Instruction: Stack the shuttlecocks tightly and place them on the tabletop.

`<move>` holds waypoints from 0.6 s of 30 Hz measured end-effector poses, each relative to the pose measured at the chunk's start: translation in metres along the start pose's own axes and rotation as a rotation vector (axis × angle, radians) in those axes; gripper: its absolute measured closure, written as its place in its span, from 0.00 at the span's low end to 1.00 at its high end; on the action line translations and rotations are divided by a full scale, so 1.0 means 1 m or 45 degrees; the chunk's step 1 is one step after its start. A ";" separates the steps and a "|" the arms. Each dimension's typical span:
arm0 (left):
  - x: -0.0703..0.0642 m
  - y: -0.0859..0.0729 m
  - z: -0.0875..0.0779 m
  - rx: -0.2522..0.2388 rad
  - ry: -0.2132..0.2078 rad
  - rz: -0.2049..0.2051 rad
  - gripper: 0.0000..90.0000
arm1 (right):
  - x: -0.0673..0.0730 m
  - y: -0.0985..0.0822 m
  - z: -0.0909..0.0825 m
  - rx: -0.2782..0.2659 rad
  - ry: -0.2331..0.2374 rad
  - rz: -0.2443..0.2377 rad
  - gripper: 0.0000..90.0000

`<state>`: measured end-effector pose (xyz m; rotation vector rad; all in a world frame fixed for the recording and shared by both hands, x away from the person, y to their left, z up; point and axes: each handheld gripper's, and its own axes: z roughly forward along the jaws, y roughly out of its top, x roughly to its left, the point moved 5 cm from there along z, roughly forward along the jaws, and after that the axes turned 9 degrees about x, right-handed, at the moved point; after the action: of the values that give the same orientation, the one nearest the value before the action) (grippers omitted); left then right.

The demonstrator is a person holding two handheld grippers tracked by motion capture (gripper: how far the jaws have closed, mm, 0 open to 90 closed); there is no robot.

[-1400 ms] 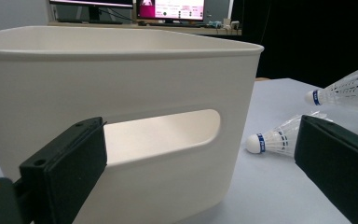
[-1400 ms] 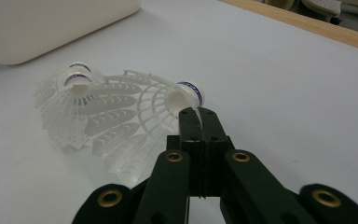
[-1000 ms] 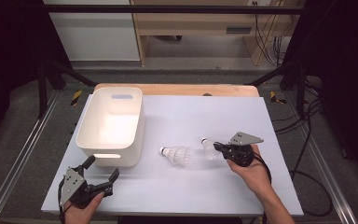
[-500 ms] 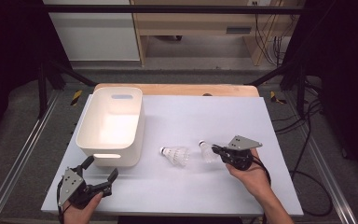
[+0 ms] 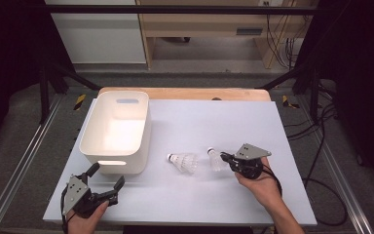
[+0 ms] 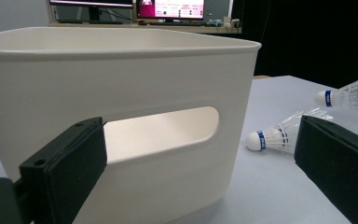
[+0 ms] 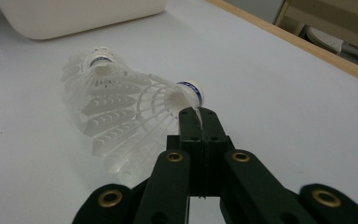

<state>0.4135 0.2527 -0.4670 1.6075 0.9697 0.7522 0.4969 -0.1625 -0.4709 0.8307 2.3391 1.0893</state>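
With its jaws clenched on one shuttlecock's (image 5: 216, 159) skirt, right gripper (image 5: 228, 158) has lifted it slightly right of the white bin (image 5: 91, 146); left gripper (image 5: 106, 183) waits released.

In the left gripper view the white bin (image 6: 121, 93) is hiding most of the bench (image 6: 270, 186), and the picture's edge is cutting off the far shuttlecock (image 6: 349, 95). A near finger is perhaps covering the nearer shuttlecock (image 6: 272, 137) skirt.
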 end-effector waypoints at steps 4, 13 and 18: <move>0.000 0.000 -0.001 0.002 0.004 0.004 0.03 | 0.002 0.000 -0.001 -0.007 0.004 -0.013 1.00; 0.001 0.000 -0.001 0.002 0.006 0.003 0.03 | 0.007 0.000 0.001 -0.012 0.038 -0.030 1.00; 0.001 0.000 -0.002 -0.002 0.006 -0.003 0.03 | 0.010 -0.001 0.003 -0.011 0.057 -0.035 1.00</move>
<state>0.4124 0.2547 -0.4670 1.6037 0.9740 0.7559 0.4912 -0.1541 -0.4745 0.7768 2.3739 1.1167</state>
